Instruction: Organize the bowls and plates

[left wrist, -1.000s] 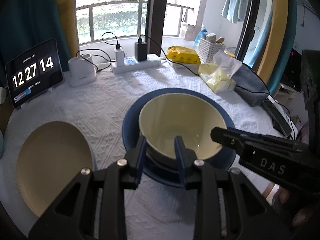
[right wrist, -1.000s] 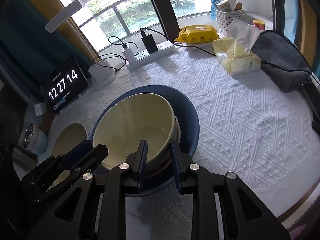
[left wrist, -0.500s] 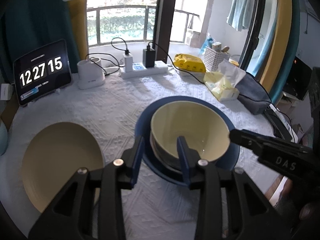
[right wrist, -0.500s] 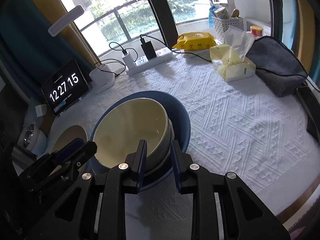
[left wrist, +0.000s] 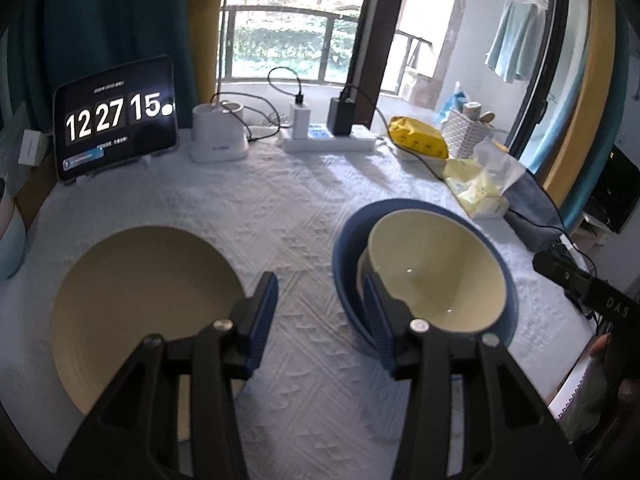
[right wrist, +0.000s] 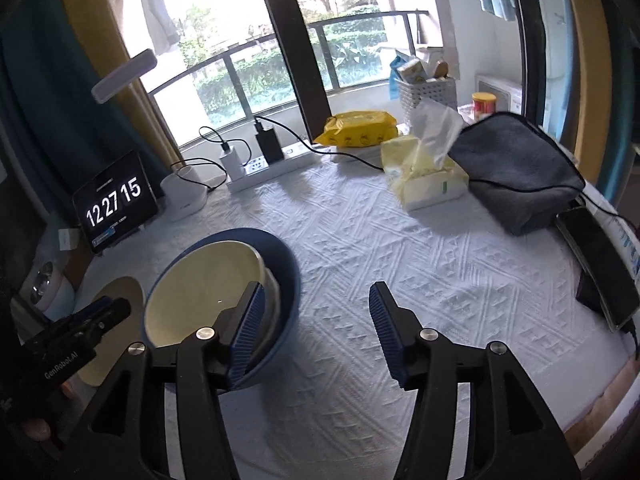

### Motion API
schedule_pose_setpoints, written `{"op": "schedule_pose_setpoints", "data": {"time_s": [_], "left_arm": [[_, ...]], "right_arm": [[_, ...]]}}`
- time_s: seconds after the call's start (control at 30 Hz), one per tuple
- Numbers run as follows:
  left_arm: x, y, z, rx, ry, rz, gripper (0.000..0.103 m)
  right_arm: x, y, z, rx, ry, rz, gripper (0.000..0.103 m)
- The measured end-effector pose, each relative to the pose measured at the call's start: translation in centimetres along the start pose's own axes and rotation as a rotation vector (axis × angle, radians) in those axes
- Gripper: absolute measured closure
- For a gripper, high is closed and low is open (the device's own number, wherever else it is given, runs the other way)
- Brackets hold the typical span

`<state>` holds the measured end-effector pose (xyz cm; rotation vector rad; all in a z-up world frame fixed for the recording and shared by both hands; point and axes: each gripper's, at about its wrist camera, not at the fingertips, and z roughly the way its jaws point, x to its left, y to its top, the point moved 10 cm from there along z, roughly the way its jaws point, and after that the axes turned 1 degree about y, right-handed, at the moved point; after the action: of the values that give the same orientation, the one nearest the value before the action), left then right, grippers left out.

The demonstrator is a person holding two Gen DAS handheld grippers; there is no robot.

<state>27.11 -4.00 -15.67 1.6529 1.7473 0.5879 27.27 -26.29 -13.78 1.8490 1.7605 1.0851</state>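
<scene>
— Are both grippers letting go? A second ago they were pinching the near rim of the glossy cream ceramic bowl (left wrist: 436, 272).

— Yes, the left gripper (left wrist: 320, 320) and right gripper (right wrist: 316, 328) have just been opening; their fingers are standing wide with nothing between them.

— And the bowl?

— It is sitting inside the deep blue bowl (left wrist: 348, 256) on the white-clothed worktop (right wrist: 400, 260). The flat cream plate (left wrist: 132, 312) is lying apart to the left, probably next.

One cream plate (left wrist: 132, 308), one blue bowl (left wrist: 352, 240), and seemingly two nested cream bowls (left wrist: 436, 272).
</scene>
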Motion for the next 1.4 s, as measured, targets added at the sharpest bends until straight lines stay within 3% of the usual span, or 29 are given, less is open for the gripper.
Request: {"op": "schedule_pose_setpoints", "data": {"time_s": [0.23,0.53,0.77,0.93,1.2,1.4], "left_arm": [[-0.1,-1.0,1.4,0.044,0.015,-0.001,0.057],[-1.1,-1.6,2.4,0.067,0.017,0.025,0.057],[-1.3,-1.4,3.1,0.047,0.069,0.044,0.057],[-1.4,-1.4,3.2,0.024,0.077,0.044,0.060],[-2.7,-1.3,3.1,-0.013,0.080,0.088,0.084],[-2.8,-1.2,3.1,-0.017,0.069,0.075,0.085]], "right_arm": [[-0.4,-0.9,2.3,0.071,0.047,0.012,0.046],[0.0,-1.7,4.4,0.126,0.044,-0.020,0.046],[0.6,-2.4,5.7,0.157,0.052,-0.022,0.047],[0.7,-2.0,5.9,0.128,0.070,-0.008,0.056],[2.2,-1.7,5.9,0.098,0.089,-0.069,0.080],[2.5,-1.8,5.9,0.098,0.089,-0.081,0.087]]}}
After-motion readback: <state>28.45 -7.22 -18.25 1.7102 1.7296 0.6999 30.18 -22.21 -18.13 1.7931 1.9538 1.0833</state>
